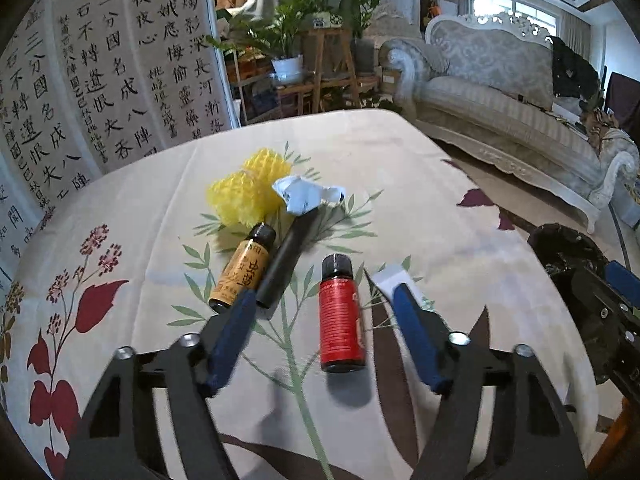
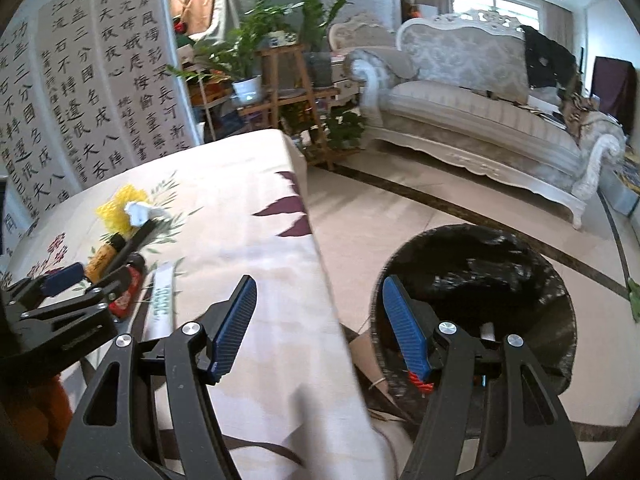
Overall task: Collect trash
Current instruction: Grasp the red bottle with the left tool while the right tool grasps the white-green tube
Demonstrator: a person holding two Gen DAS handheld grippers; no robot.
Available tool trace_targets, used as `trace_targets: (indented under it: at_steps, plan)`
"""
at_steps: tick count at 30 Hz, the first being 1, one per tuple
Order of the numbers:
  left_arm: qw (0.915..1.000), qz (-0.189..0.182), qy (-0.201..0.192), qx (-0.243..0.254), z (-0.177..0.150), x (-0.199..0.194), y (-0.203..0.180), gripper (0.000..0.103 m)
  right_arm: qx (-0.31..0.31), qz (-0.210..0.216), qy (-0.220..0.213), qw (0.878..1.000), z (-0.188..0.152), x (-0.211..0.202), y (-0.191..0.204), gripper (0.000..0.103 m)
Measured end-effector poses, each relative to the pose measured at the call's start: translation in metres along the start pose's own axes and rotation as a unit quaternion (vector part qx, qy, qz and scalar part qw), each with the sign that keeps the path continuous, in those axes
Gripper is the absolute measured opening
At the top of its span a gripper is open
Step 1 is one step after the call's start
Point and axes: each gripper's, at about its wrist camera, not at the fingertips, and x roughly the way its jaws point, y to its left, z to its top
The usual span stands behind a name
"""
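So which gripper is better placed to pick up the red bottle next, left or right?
Left. The left gripper is open with the red bottle lying between its fingers on the table. The right gripper is open and empty, off to the side over the table edge near the black bin.

Soft daylight from the window point(image 1: 516, 12), slight motion blur, and strong fisheye bending with dark corners.
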Motion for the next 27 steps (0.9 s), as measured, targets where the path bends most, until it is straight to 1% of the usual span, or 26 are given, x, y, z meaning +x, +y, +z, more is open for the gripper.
trace_targets:
  at_steps: [3, 4, 5, 6, 8, 10, 17, 27]
  plan:
    - [0.9999, -0.008, 0.009, 0.006, -0.001, 0.005, 0.001, 0.059, -0.009, 0.004, 0.003, 1.0, 0.0, 0.002, 0.01, 0.064]
    - [0.9999, -0.01, 0.011, 0.007, -0.001, 0.007, 0.001, 0.055, -0.011, 0.005, 0.004, 1.0, 0.0, 0.004, 0.012, 0.064]
    - [0.9998, -0.011, 0.013, 0.009, -0.001, 0.008, 0.001, 0.05, -0.013, 0.006, 0.005, 1.0, 0.001, 0.005, 0.015, 0.064]
    - [0.9997, -0.014, 0.016, 0.01, -0.002, 0.01, 0.001, 0.046, -0.015, 0.008, 0.006, 1.0, 0.001, 0.006, 0.018, 0.064]
    - [0.9993, -0.025, 0.025, 0.01, -0.003, 0.014, 0.002, 0.031, -0.018, 0.009, 0.008, 1.0, 0.001, 0.007, 0.022, 0.064]
    - [0.9987, -0.038, 0.031, 0.01, -0.004, 0.016, 0.003, 0.025, -0.022, 0.012, 0.01, 1.0, 0.0, 0.008, 0.026, 0.064]
    - [0.9988, -0.043, 0.023, 0.011, -0.009, 0.009, 0.005, 0.025, -0.036, 0.02, 0.016, 0.999, 0.0, 0.012, 0.042, 0.064]
    - [0.9995, -0.028, 0.013, -0.009, -0.019, -0.009, 0.037, 0.025, -0.066, 0.044, 0.025, 0.997, -0.001, 0.017, 0.076, 0.064]
